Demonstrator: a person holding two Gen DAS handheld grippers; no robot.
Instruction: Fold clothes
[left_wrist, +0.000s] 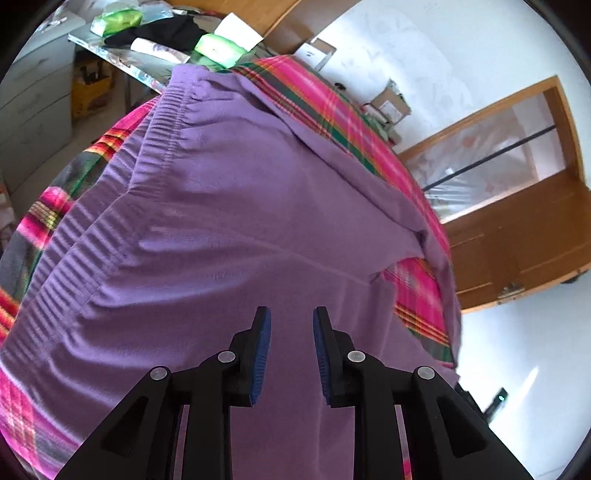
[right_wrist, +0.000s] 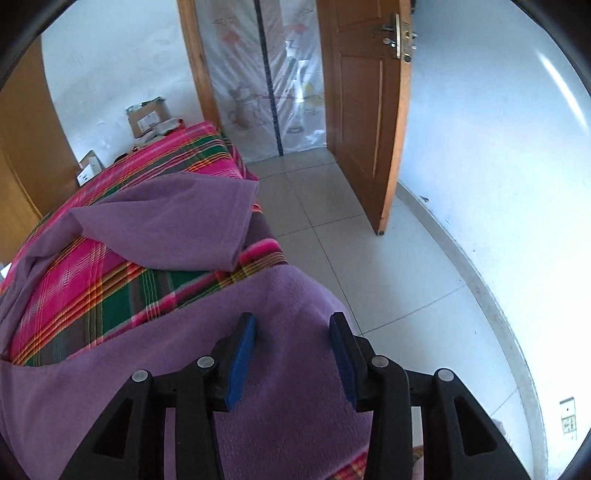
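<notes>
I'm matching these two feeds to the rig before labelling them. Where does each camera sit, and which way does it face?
Left wrist: on the left hand-held gripper, angled down at the purple garment spread on the plaid cover; only its two open black fingers show.
Right wrist: on the right hand-held gripper, angled down over the garment's edge towards the tiled floor and the wooden door; open fingers only.
Shared: garment, plaid cover, wooden door.

We see a soft purple cotton garment with a gathered elastic waistband (left_wrist: 229, 206) spread flat across the pink-and-green plaid bedcover (left_wrist: 332, 107). Its two legs (right_wrist: 177, 218) lie apart with the plaid showing between them, the nearer one reaching the bed's edge.
</notes>
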